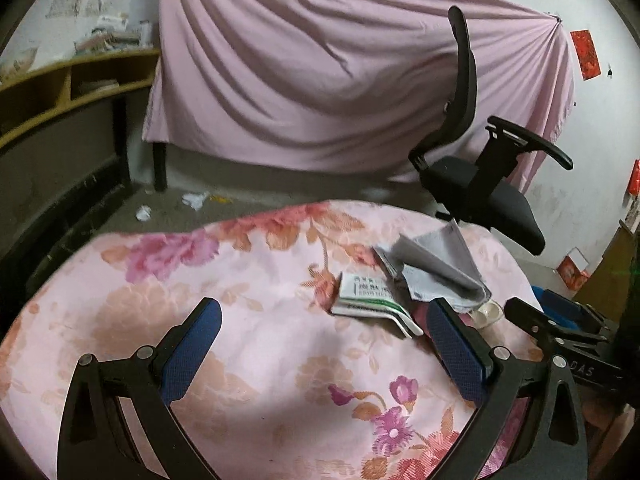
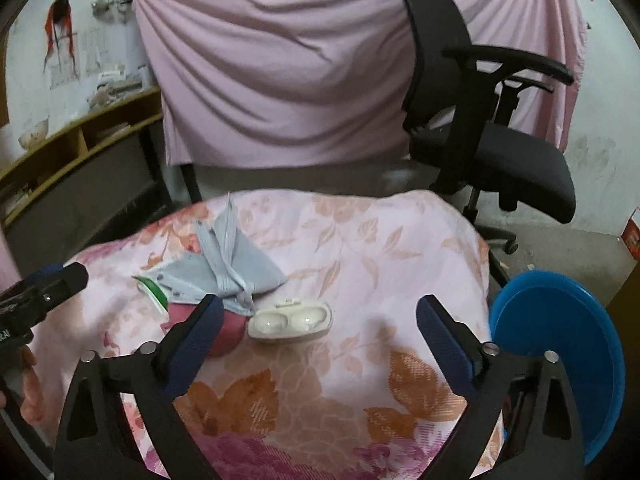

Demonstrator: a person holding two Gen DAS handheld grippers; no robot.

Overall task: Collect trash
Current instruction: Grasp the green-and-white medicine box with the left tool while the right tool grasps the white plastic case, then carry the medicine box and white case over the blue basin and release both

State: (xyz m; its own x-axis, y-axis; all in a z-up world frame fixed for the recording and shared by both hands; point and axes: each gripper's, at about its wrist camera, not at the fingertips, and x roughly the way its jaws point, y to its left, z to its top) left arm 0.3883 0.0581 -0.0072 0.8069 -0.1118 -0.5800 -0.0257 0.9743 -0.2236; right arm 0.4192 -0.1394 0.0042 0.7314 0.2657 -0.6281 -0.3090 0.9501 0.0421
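On the flowered cloth [image 2: 360, 248] that covers the table lies a small heap of trash. A flattened white and green carton [image 1: 370, 298] sits toward the middle, with crumpled grey paper [image 1: 440, 264] leaning over its far end. Just beside the paper rests a clear plastic blister tray [image 2: 290, 322] with two round wells, facing up.

The left gripper [image 1: 324, 344] hovers above the cloth with its blue pads spread wide and nothing between them; the carton lies just beyond its right finger [image 1: 456, 352]. The right gripper [image 2: 320, 336] also stands wide apart and empty. The tray lies on the cloth ahead of it, between the lines of its two fingers, nearer the left one [image 2: 192, 344], and no pad touches it. In the right wrist view the grey paper [image 2: 228, 268] and a green edge of the carton [image 2: 154, 290] sit to the upper left of the tray.

A blue bin [image 2: 560, 356] stands off the table's right edge, close to the right gripper. Behind the table a black chair [image 2: 492, 132] faces sideways before a hanging pink sheet [image 2: 280, 64]. More scraps [image 1: 168, 206] lie on the floor near a wooden shelf [image 1: 60, 92].
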